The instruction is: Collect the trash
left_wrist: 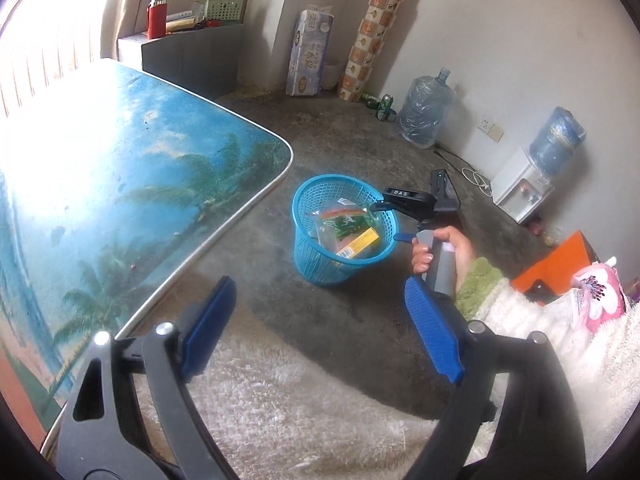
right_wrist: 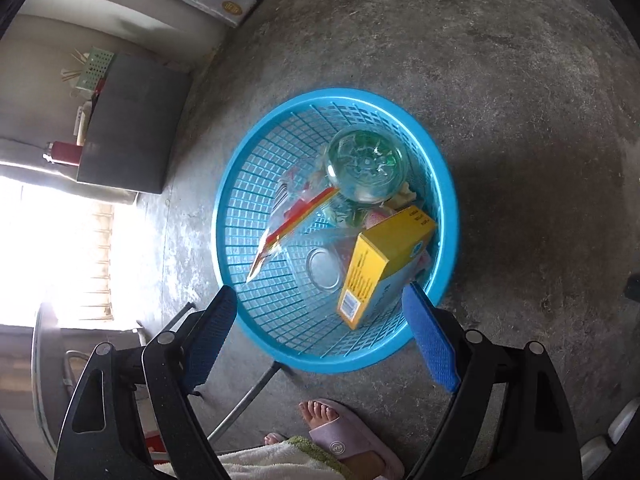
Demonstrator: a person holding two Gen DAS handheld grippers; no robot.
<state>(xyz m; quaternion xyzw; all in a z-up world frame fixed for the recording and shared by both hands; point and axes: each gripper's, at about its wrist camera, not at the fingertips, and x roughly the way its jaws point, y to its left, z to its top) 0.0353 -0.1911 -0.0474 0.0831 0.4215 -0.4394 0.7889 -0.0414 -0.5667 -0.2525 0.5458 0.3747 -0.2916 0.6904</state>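
A blue mesh basket (left_wrist: pixel 308 196) stands on the concrete floor just off the table's corner. Seen from above, the basket (right_wrist: pixel 224 208) holds a clear bottle (right_wrist: pixel 366 166), a yellow box (right_wrist: pixel 380 260), a red-and-yellow wrapper (right_wrist: pixel 296 216) and a clear cup (right_wrist: pixel 324 268). My right gripper (right_wrist: pixel 320 332) hovers over the basket's near rim, open, with nothing between its blue pads. In the left wrist view a hand holds that right gripper (left_wrist: pixel 386 222) at the basket's right edge. My left gripper (left_wrist: pixel 320 320) is open and empty, above the floor and a fluffy white sleeve, short of the basket.
A table (left_wrist: pixel 120 180) with a beach print fills the left; its metal leg (right_wrist: pixel 244 400) slants beside a foot in a slipper (right_wrist: pixel 344 436). Along the walls stand a grey cabinet (left_wrist: pixel 192 56), a tissue pack (left_wrist: pixel 308 52), a water jug (left_wrist: pixel 424 116) and a dispenser (left_wrist: pixel 524 188).
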